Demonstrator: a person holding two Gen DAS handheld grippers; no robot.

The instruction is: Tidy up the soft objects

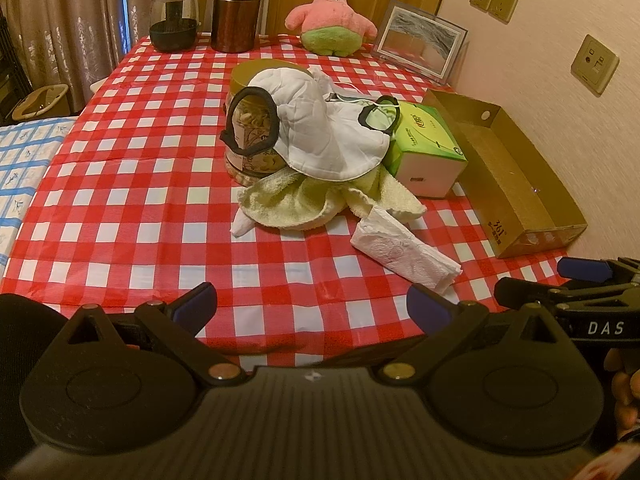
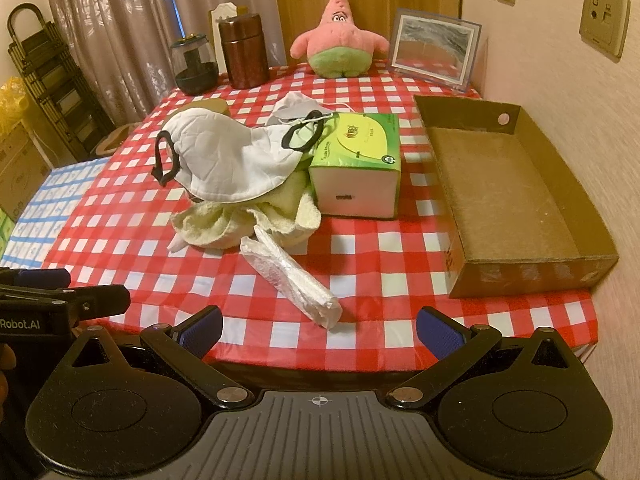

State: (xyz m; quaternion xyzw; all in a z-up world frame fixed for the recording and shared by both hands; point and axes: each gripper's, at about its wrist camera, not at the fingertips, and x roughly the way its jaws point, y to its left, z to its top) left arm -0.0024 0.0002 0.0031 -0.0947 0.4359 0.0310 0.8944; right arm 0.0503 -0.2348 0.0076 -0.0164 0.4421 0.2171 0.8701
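A white face mask (image 1: 316, 128) (image 2: 228, 160) with black ear loops lies draped over a jar and a pale yellow towel (image 1: 320, 204) (image 2: 244, 220) in the middle of the table. A folded white paper tissue (image 1: 404, 252) (image 2: 288, 276) lies in front of the towel. A pink star plush (image 1: 332, 16) (image 2: 340, 40) sits upright at the far edge. An empty cardboard box (image 1: 516, 184) (image 2: 500, 176) stands at the right. My left gripper (image 1: 312, 304) is open and empty above the near table edge. My right gripper (image 2: 320, 328) is also open and empty, just short of the tissue.
The table wears a red-and-white checked cloth (image 1: 140, 200). A green tissue box (image 1: 428, 148) (image 2: 360, 164) stands between the pile and the cardboard box. A brown canister (image 1: 236, 12), a glass jar (image 1: 174, 20) and a picture frame (image 1: 420, 40) line the far edge. A wall runs along the right.
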